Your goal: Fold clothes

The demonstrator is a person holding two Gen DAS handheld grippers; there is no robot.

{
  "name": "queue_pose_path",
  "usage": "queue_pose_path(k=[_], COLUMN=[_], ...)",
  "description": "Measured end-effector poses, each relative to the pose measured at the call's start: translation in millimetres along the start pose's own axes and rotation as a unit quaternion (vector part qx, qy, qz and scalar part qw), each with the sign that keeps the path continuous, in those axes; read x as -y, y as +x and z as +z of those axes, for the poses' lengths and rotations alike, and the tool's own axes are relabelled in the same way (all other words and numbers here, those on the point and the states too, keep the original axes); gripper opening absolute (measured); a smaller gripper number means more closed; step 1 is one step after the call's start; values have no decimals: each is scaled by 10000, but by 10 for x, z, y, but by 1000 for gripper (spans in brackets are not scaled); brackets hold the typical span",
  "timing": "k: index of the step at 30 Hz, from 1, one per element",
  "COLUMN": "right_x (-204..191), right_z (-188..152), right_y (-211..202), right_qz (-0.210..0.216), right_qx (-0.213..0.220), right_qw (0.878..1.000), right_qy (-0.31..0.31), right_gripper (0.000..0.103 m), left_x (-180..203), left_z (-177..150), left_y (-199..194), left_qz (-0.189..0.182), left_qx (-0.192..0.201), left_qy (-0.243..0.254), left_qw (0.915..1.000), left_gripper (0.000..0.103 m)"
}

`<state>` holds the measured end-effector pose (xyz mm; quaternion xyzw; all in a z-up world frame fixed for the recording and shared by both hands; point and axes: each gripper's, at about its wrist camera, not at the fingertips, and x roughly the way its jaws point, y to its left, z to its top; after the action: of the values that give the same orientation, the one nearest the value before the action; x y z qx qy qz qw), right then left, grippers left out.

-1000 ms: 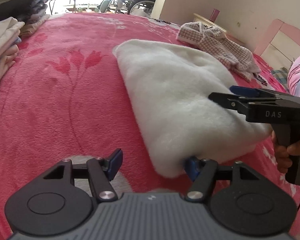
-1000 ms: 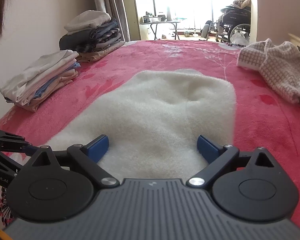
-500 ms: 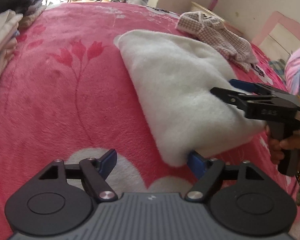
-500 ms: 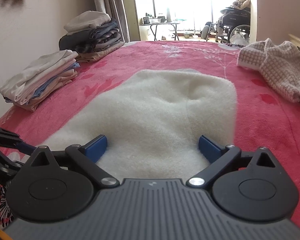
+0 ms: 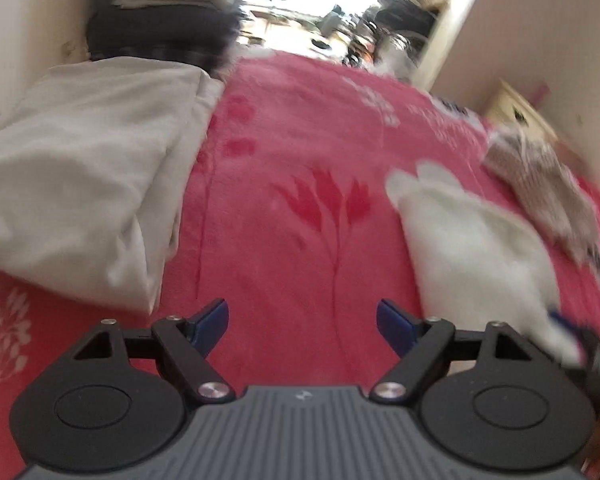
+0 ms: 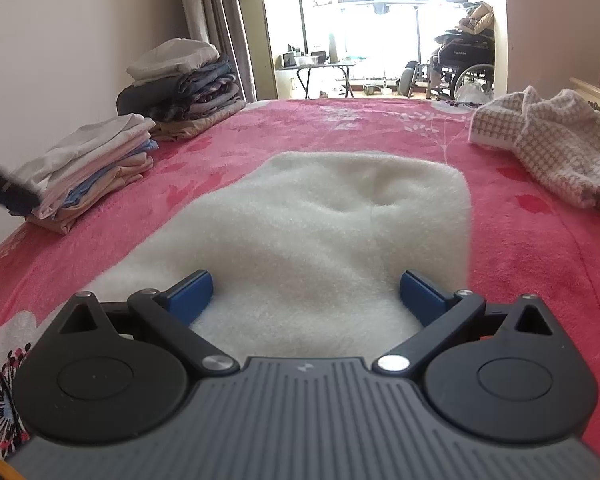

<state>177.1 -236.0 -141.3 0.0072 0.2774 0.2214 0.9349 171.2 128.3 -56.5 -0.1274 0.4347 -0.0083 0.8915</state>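
A white fluffy folded garment (image 6: 320,224) lies flat on the pink floral blanket (image 6: 340,128). My right gripper (image 6: 306,290) is open, its blue pads straddling the garment's near edge. My left gripper (image 5: 300,318) is open and empty over bare blanket (image 5: 292,152), left of the white garment (image 5: 472,240). In the blurred left wrist view a stack of folded pale clothes (image 5: 84,160) lies close at the left. The tip of the left gripper shows at the left edge of the right wrist view (image 6: 4,192).
Two stacks of folded clothes, a pale one (image 6: 96,168) and a dark one (image 6: 184,88), sit along the left wall. A crumpled checked garment (image 6: 552,144) lies at the far right. Beyond the bed are a doorway and a wheelchair (image 6: 460,64).
My left gripper has swung left, away from the white garment's corner, and now faces the pale folded stack. The right gripper has stayed open at the garment's near edge.
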Motion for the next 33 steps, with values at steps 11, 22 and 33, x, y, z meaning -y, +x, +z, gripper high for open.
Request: queue_pose_path(k=[11, 22, 33], right_x=[-20, 49, 60], right_z=[110, -120, -266], right_y=[-458, -539, -508], right_qz=[-222, -420, -670], right_qx=[182, -110, -288], right_qw=[9994, 9991, 9971], right_qy=[185, -13, -234], right_gripper=[53, 9, 5], left_x=[1212, 1388, 1430], left_z=[-566, -795, -817], left_y=[284, 404, 402], left_qz=[-1211, -1164, -1120], left_qx=[2, -196, -148], left_qy=[1786, 1979, 2098], left_qw=[9764, 9731, 9712], left_gripper=[67, 63, 63])
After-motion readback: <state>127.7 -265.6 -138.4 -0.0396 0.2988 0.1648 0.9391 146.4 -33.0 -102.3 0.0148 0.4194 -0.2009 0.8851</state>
